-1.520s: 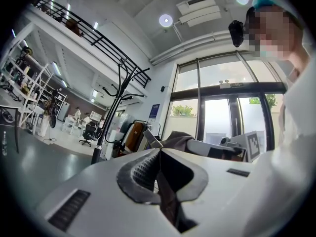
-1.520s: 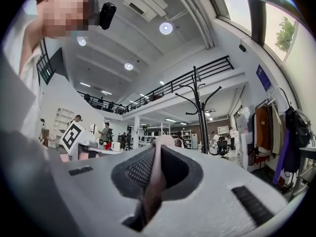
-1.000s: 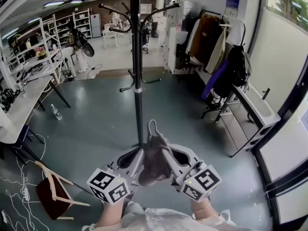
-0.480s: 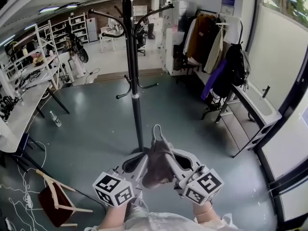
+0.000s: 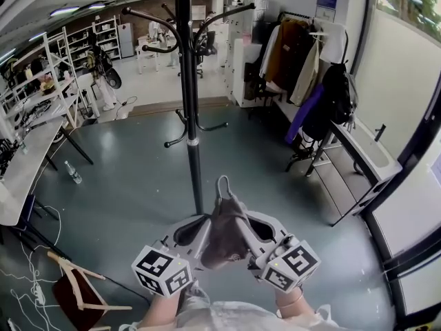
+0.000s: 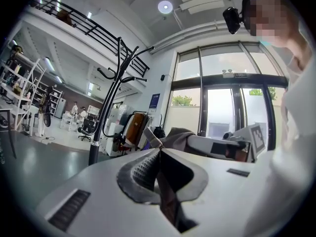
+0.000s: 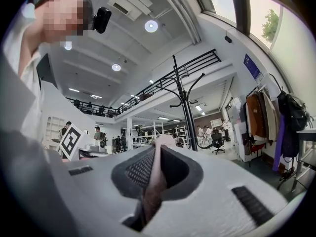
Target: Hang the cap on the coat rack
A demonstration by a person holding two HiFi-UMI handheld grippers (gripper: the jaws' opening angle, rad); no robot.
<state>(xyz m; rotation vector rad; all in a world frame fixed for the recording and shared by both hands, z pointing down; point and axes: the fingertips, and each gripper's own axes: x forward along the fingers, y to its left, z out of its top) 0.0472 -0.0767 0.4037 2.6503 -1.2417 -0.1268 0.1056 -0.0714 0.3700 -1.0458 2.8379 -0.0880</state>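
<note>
1. The cap (image 5: 224, 226) is brownish cloth, and I judge it light, soft and floppy. It hangs bunched between the two grippers, low and close to the person's body, with a pale strap loop standing up at its far end.
2. It will likely fold rather than keep its shape, so the rim edges are the sensible hold. That leaves the loop or crown free for a hook.
3. The left gripper (image 5: 201, 227) is clamped on the cap's left edge, a thin fold pinched between its pads.
4. The right gripper (image 5: 253, 232) is closed the same way on the right edge.
5. Both point forward, side by side, toward the coat rack (image 5: 187, 81), whose upper hooks sit well above the cap.
</note>
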